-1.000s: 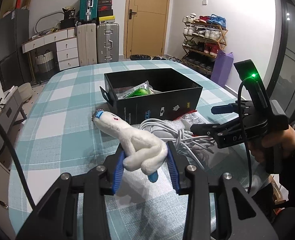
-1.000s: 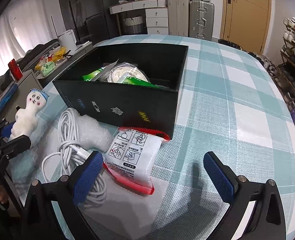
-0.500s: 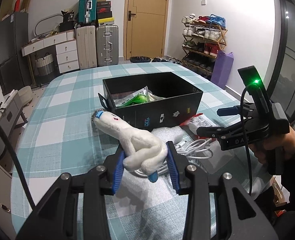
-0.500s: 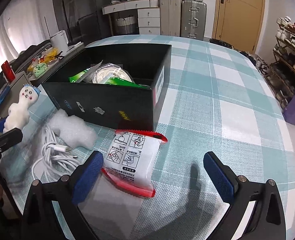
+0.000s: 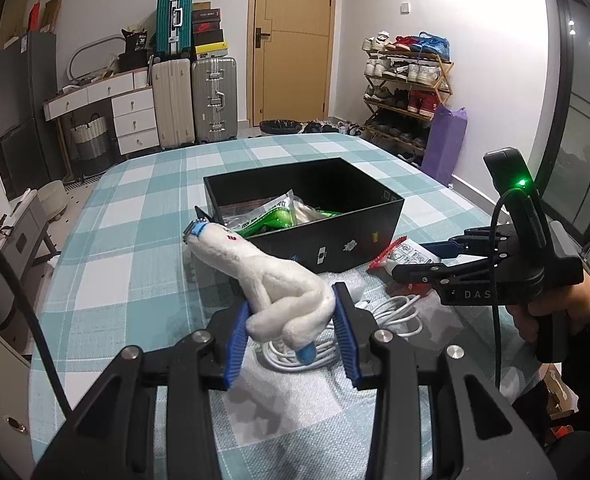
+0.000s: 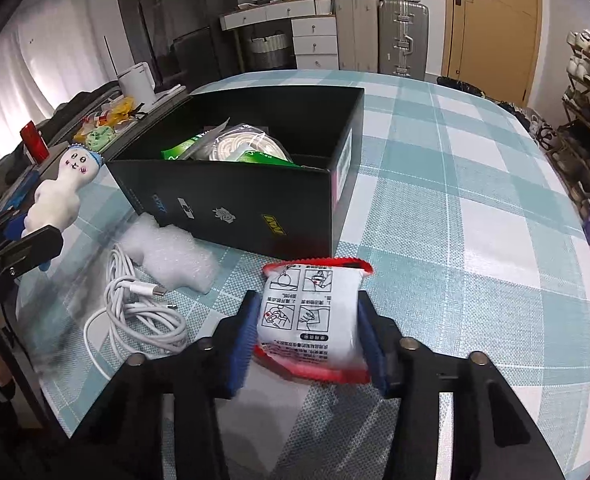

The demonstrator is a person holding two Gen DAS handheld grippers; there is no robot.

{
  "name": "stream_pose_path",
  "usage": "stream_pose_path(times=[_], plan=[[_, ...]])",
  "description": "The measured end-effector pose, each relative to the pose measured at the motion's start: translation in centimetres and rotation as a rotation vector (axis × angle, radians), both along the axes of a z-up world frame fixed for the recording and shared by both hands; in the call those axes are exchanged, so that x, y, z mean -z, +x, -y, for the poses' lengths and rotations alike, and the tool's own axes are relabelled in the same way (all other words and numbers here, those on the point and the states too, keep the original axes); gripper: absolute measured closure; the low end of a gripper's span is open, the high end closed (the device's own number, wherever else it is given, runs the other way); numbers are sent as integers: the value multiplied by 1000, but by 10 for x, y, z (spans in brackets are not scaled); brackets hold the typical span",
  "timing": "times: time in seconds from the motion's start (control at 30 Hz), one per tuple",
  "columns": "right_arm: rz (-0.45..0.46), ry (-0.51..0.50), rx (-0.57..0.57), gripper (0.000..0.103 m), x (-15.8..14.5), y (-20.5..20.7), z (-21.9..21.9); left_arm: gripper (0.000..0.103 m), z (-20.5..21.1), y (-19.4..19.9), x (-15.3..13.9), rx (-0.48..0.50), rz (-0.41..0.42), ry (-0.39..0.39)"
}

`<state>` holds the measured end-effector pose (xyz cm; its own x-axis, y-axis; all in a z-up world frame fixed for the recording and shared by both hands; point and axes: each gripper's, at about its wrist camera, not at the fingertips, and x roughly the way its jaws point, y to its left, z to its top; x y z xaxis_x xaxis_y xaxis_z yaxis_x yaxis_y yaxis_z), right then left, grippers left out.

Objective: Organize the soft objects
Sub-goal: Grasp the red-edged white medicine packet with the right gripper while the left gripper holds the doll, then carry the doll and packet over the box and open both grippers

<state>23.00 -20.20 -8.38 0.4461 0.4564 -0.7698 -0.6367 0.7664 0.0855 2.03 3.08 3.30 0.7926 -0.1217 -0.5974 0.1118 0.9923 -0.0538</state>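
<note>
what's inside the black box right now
Inside the black box: a clear packet of pale coiled noodles and green-printed packets. Whatever lies beneath them, and the box floor, is covered.

Black box (image 6: 255, 208) top open; cable coil (image 6: 135, 312), foam wad (image 6: 171, 256) crowd near wall; checked tablecloth (image 6: 475, 240) right bare.

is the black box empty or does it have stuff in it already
Not empty. The open black box already holds crinkly packets, a green-and-white one and a clear one with a pale coil; its right part looks bare.
</note>
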Motion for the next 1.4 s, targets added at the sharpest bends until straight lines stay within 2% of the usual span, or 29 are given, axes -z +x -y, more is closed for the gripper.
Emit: stream_pose_path(times=[0.3,0.5,0.93,1.4], plan=[[51,57,6,57,-19,-13,17,65,2,1,-11,-3,30,4],[91,138,8,57,-42,-23,28,65,4,7,-20,-8,51,9],[161,246,-26,57,-72,-29,29,65,6,32,-36,-10,93,3],[185,288,-49,57,-88,-21,13,65,11,62,-32,18,69,-6]])
